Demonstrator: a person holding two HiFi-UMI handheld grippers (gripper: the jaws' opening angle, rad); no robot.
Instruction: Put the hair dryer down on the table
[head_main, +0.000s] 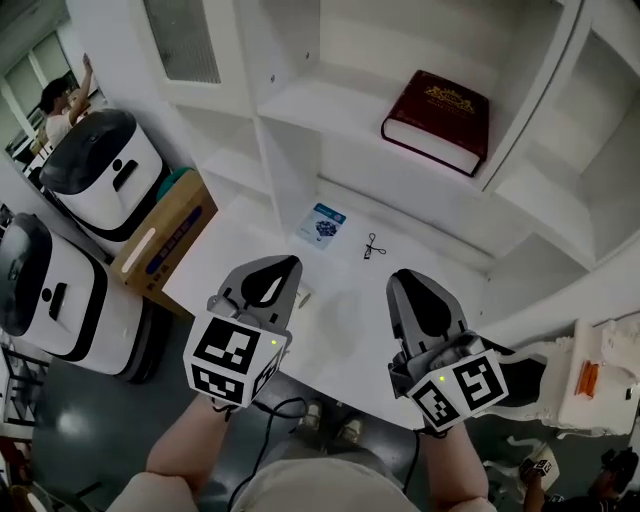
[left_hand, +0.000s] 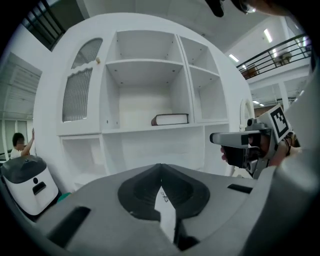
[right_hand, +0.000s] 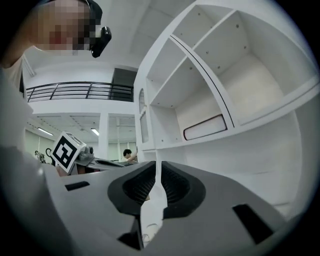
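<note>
Head view, steeply down: two hand-held grippers hover over a white table (head_main: 340, 335) in front of a white shelf unit (head_main: 300, 100). No view shows the hair dryer, so neither its look nor its place can be told.

At far left stand two white machines with dark tops (head_main: 100, 165), and a cardboard box (head_main: 165, 235) sits beside them, next to the table's edge. The left gripper (head_main: 290, 263) has its jaws closed tip to tip with nothing between them. On the table beyond it lie a small blue-and-white packet (head_main: 322, 224) and, to the right, a tiny black clip-like object (head_main: 373, 246). The right gripper (head_main: 402, 279) also has its jaws drawn together, only a thin slit between them, and holds nothing. Above it, a dark red book (head_main: 437, 118) lies flat on a shelf.

Only the head view shows the table top, the packet and the box. The left gripper view alone shows an arched cabinet door with a ribbed panel (left_hand: 79, 90) and the right gripper side-on at the right edge. The right gripper view alone shows a railed balcony (right_hand: 75, 91) and, low at left, the left gripper's marker cube (right_hand: 67, 148).
</note>
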